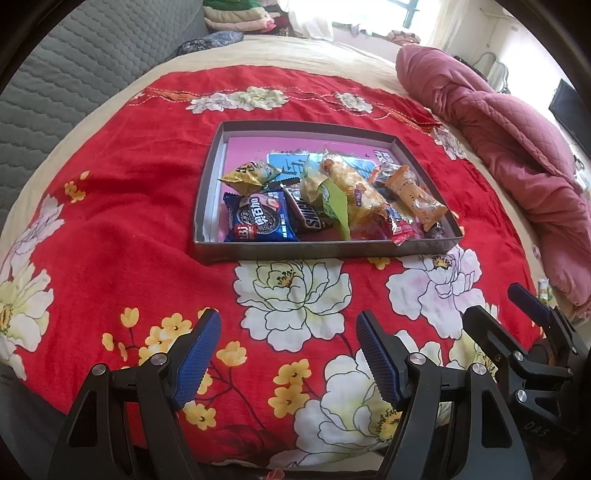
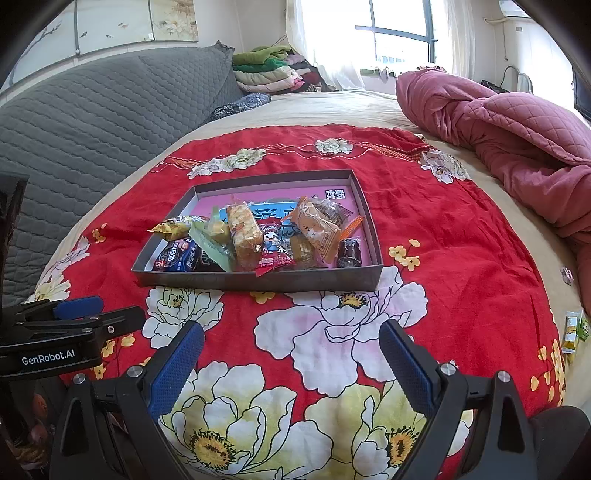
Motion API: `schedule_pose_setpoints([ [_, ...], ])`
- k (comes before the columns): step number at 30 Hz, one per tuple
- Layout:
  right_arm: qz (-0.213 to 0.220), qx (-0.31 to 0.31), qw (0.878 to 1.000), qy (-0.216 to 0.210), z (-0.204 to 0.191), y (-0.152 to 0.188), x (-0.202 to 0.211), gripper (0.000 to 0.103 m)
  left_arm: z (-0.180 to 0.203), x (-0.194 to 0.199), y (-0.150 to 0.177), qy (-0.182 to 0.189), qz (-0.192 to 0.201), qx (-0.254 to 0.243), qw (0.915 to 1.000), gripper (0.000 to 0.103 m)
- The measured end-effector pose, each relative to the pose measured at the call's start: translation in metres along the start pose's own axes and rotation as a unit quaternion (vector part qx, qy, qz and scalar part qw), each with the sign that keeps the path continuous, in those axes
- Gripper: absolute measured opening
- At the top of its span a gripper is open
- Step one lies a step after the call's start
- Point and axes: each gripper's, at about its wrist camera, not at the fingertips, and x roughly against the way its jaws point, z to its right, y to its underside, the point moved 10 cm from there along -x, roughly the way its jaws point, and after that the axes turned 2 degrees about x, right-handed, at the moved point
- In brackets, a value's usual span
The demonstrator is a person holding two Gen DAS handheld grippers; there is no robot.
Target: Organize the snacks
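My left gripper (image 1: pixel 288 354) hangs over the red flowered blanket (image 1: pixel 147 229) with its blue pads spread apart and nothing between them, and my right gripper (image 2: pixel 291 365) is spread the same way, also empty. The snacks lie ahead of both, well beyond my fingertips, piled in a shallow grey tray (image 1: pixel 325 249) that sits near the middle of the blanket. From the left wrist view, my right gripper shows at the lower right edge, apart from the tray. The blanket is laid on a beige bed (image 2: pixel 332 107); a grey quilted cover (image 2: pixel 92 122) rises on the left, a bundled pink quilt (image 2: pixel 517 129) lies on the right, folded clothes (image 2: pixel 269 74) are stacked at the far end, and a bright window (image 2: pixel 399 33) stands behind. Inside the tray, on its pink floor, I see a blue Oreo pack (image 1: pixel 258 221) at the near left corner, a Snickers bar (image 1: pixel 306 214) beside it, a yellow packet (image 1: pixel 249 175) behind, a long clear-wrapped cracker bar (image 1: pixel 354 188) in the middle and an orange wrapper (image 1: pixel 413 199) to the right. A few small packets (image 2: pixel 572 332) lie loose at the blanket's right edge, well away from the tray.
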Motion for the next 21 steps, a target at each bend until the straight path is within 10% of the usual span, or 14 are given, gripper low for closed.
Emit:
schedule_pose_setpoints([
  [21,0.003,-0.004,1.000,-0.013,0.005,-0.003,-0.022,0.096,-0.004,-0.018,-0.014,0.005,0.032,-0.018,0.9993,0.077],
])
